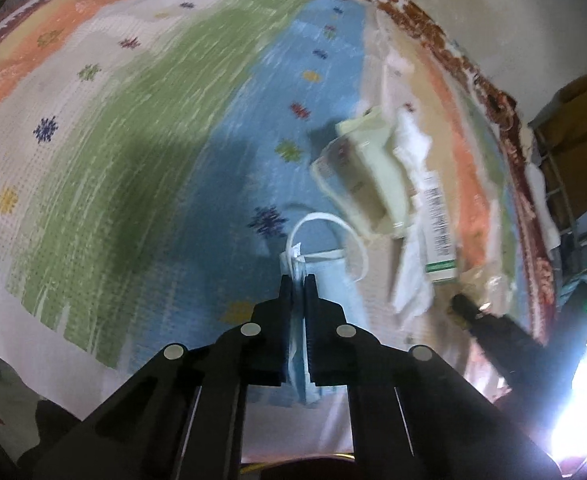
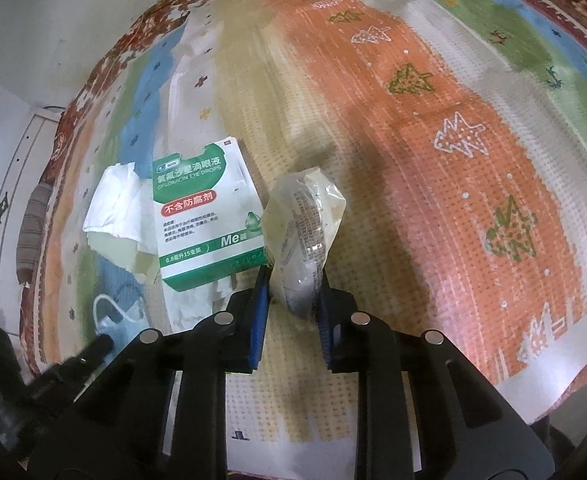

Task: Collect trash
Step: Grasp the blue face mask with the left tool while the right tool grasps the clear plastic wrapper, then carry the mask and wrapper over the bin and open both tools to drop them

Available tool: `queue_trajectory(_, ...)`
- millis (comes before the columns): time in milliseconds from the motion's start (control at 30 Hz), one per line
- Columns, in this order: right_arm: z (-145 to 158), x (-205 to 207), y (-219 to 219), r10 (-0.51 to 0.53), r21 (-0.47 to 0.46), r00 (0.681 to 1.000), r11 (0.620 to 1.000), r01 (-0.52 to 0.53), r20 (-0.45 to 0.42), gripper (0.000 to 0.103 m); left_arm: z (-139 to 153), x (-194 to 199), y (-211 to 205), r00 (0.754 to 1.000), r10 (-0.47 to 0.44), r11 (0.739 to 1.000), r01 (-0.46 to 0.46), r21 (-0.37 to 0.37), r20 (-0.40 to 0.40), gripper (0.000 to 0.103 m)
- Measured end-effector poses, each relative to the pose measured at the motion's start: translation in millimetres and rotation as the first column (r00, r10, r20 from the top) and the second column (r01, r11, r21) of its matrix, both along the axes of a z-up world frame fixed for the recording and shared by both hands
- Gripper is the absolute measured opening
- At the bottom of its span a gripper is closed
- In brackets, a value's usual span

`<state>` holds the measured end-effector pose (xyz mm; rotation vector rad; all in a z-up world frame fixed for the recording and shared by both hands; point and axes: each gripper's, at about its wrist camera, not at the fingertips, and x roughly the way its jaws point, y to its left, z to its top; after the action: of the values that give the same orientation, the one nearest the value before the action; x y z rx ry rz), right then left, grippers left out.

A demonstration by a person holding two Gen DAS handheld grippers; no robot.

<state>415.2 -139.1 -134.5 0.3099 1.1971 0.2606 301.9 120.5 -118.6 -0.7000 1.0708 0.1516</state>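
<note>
My left gripper [image 1: 298, 278] is shut on a light blue face mask [image 1: 325, 276] with a white ear loop, which lies on the patterned rug. The mask [image 2: 127, 314] also shows at the lower left of the right wrist view. My right gripper [image 2: 293, 280] is shut on a crumpled clear plastic wrapper [image 2: 305, 224] that stands up between its blue pads. Just left of it lie a green and white eye drops box [image 2: 205, 216] and a white tissue [image 2: 113, 200]. In the left wrist view the box [image 1: 439, 224] lies by a pale folded carton [image 1: 365, 176].
A colourful striped rug [image 2: 433, 100] covers the floor, ending at a red-brown border [image 1: 433, 28] beside pale bare floor. Furniture with a metal frame [image 1: 561, 184] stands at the far right of the left view. The right gripper's finger [image 1: 477, 316] shows there too.
</note>
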Motion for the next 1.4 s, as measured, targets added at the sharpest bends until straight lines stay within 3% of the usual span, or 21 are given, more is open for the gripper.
queue_trajectory(133, 9.9, -5.6, 2.0, 0.035, -0.034, 0.999, 0.999, -0.034, 0.025, 0.020, 16.1, -0.6, -9.2, 0.998, -0.030, 1.000, 0.030, 0.006, 0.048, 0.005)
queue_trajectory(333, 23.5, -19.6, 7.4, 0.096, -0.074, 0.994, 0.993, -0.093, 0.044, 0.020, 27.1, -3.0, -20.1, 0.997, -0.058, 0.998, 0.057, 0.020, 0.057, 0.004)
queue_trajectory(467, 36.2, -29.6, 15.4, 0.180, -0.081, 0.982, 0.981, -0.175, 0.053, 0.020, 43.9, -5.8, -25.7, 0.991, -0.093, 0.994, 0.088, 0.062, 0.093, 0.004)
queue_trajectory(700, 69.7, -49.7, 20.3, 0.231, -0.087, 0.966, 0.971, -0.222, 0.119, 0.020, 66.0, -13.8, -35.6, 0.984, -0.134, 0.984, 0.120, 0.129, 0.115, 0.004)
queue_trajectory(833, 85.8, -62.8, 27.9, 0.285, -0.151, 0.944, 0.953, -0.261, 0.165, 0.020, 88.6, -21.7, -45.6, 0.975, -0.180, 0.964, 0.149, 0.221, 0.129, 0.004)
queue_trajectory(1000, 101.6, -76.7, 32.6, 0.330, -0.171, 0.924, 0.939, -0.299, 0.195, 0.020, 111.0, -38.3, -45.7, 0.963, -0.195, 0.977, 0.173, 0.124, 0.186, 0.004)
queue_trajectory(1167, 119.0, -96.0, 36.8, 0.381, -0.224, 0.891, 0.917, -0.331, 0.245, 0.020, 133.8, -49.4, -66.1, 0.940, -0.275, 0.936, 0.214, 0.279, 0.200, 0.004)
queue_trajectory(1300, 131.1, -113.5, 36.3, 0.414, -0.243, 0.868, 0.903, -0.354, 0.273, 0.020, 146.3, -58.9, -73.9, 0.929, -0.305, 0.922, 0.233, 0.310, 0.210, 0.004)
queue_trajectory(1400, 138.2, -124.4, 35.1, 0.426, -0.241, 0.859, 0.899, -0.366, 0.284, 0.020, 152.8, -66.5, -74.7, 0.928, -0.305, 0.925, 0.235, 0.297, 0.213, 0.004)
